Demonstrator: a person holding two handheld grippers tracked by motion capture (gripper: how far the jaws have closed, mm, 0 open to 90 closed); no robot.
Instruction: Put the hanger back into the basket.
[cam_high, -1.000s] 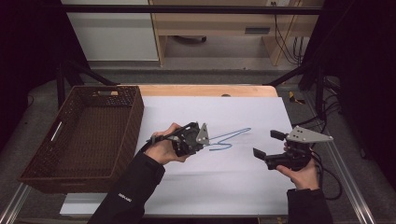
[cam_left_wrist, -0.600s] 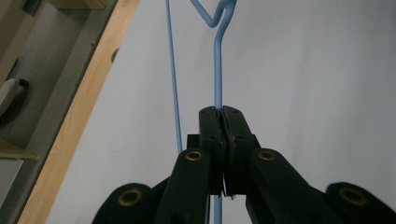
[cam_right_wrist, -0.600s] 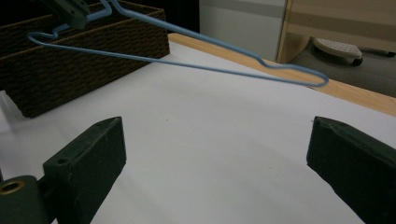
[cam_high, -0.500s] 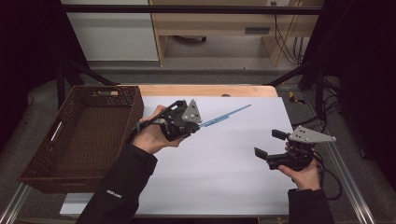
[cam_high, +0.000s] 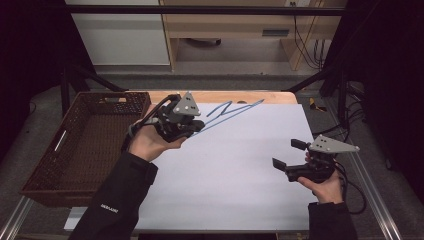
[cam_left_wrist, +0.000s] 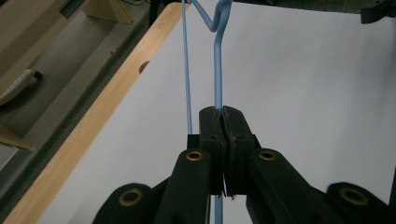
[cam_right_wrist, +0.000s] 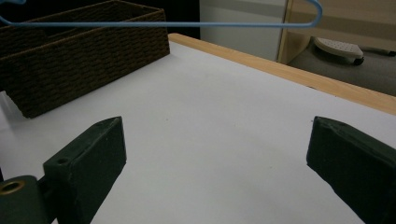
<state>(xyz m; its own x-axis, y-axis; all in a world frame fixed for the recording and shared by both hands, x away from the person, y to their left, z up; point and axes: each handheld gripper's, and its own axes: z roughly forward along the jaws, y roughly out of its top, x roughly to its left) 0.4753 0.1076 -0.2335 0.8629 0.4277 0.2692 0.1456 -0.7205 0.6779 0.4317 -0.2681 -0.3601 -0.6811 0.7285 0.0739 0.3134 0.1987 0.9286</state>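
**Blue wire hanger held aloft beside the basket**

Nearest the person, the right gripper (cam_high: 289, 159) is held low over the white table (cam_high: 240, 190) with its jaws spread wide and nothing between them; it is kept well apart from the work. Farther in, the left gripper (cam_high: 192, 126) is raised above the table's left part, its jaws pressed together on one thin rod of the blue hanger (cam_high: 227, 114), which is lifted clear of the surface and points away toward the wooden far edge (cam_high: 225, 96). The step in hand is judged to be carrying the hanger toward the wicker basket (cam_high: 45, 172); the pinch should be kept firm, since thin wire may swivel, and the long free end should be swung slowly so the basket rim is cleared. Counted: one hanger; one basket; two grippers.
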